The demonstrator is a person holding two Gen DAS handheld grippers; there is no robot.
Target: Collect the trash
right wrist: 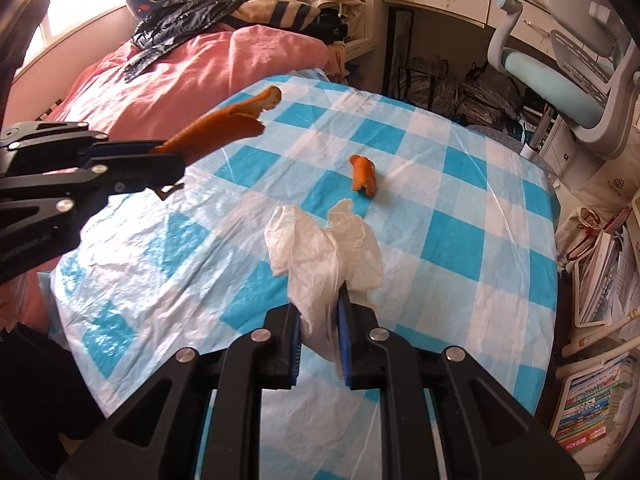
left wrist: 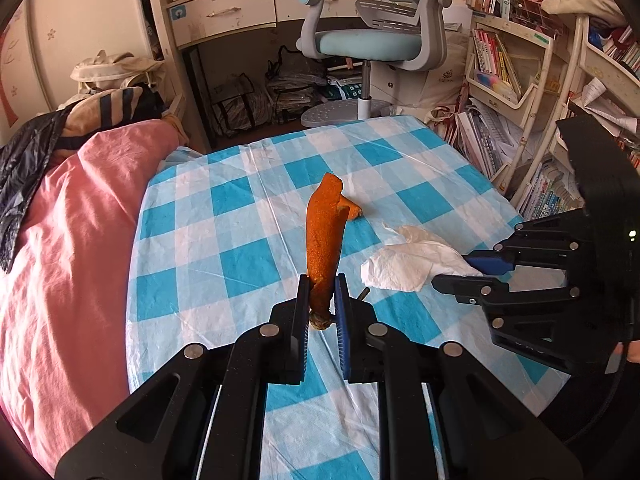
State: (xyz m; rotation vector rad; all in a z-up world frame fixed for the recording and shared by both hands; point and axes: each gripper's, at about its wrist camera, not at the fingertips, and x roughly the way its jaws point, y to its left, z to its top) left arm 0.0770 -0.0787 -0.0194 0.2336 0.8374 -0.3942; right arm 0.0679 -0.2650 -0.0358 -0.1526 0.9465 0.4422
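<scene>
A long strip of orange peel (left wrist: 323, 236) stands up between the pads of my left gripper (left wrist: 323, 286), which is shut on its lower end, above the blue-and-white checked tablecloth (left wrist: 240, 200). My right gripper (left wrist: 450, 274) comes in from the right, shut on a crumpled white tissue (left wrist: 404, 260). In the right wrist view the tissue (right wrist: 324, 248) bunches up out of my right gripper (right wrist: 319, 314), just above the cloth (right wrist: 460, 220). My left gripper (right wrist: 168, 160) holds the peel strip (right wrist: 224, 128) at the left. A small piece of orange peel (right wrist: 363, 175) lies on the cloth beyond the tissue.
Pink bedding (left wrist: 64, 240) borders the table's left side, with dark clothes piled on it (right wrist: 188, 20). A pale blue office chair (left wrist: 372, 40) and a desk with drawers (left wrist: 216, 16) stand beyond the far edge. Bookshelves (left wrist: 520, 80) crowd the right side.
</scene>
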